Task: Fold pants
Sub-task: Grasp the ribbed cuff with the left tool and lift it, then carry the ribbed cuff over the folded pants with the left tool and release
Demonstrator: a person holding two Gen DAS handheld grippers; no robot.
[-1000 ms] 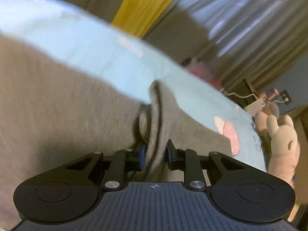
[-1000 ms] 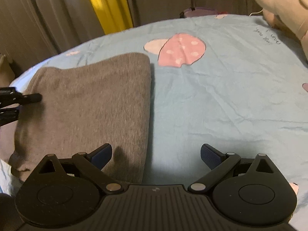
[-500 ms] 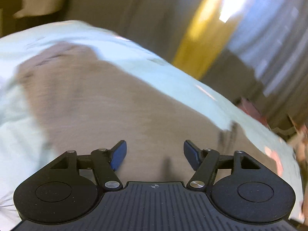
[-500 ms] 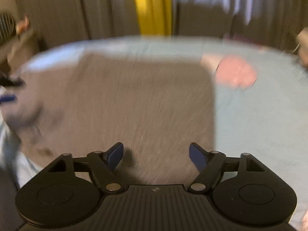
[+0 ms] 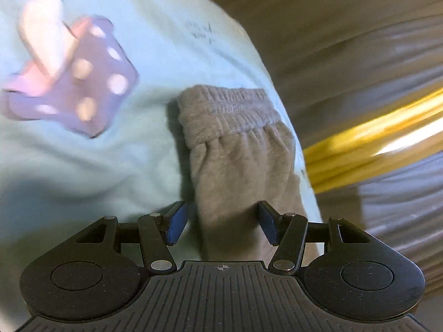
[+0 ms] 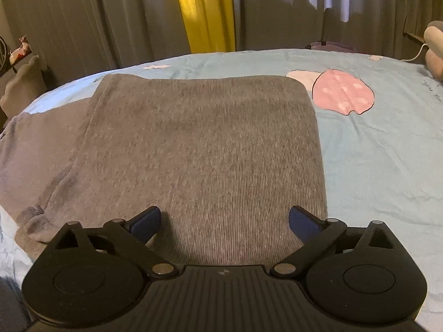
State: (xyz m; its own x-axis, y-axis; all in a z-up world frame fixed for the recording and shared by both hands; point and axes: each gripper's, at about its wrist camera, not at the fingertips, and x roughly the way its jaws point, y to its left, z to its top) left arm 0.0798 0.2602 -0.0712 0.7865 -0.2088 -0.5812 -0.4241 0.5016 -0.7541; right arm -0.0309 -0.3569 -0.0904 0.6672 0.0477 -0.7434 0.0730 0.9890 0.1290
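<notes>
Grey pants (image 6: 199, 152) lie folded flat on a light blue bedsheet (image 6: 373, 152). In the right wrist view my right gripper (image 6: 224, 221) is open, just above the near edge of the folded pants. In the left wrist view a narrow folded part of the pants with an elastic cuff (image 5: 229, 108) runs away from the camera. My left gripper (image 5: 221, 221) is open, its jaws on either side of that part, holding nothing.
The sheet carries a pink spotted mushroom print (image 6: 343, 95), also in the left wrist view (image 5: 77, 83). Grey and yellow curtains (image 6: 205, 11) hang behind the bed. A plush toy (image 6: 434, 49) sits at the far right edge.
My left gripper let go of the pants fold it pinched a second ago and swung round to the cuffed end. My right gripper moved left over the folded pants.
</notes>
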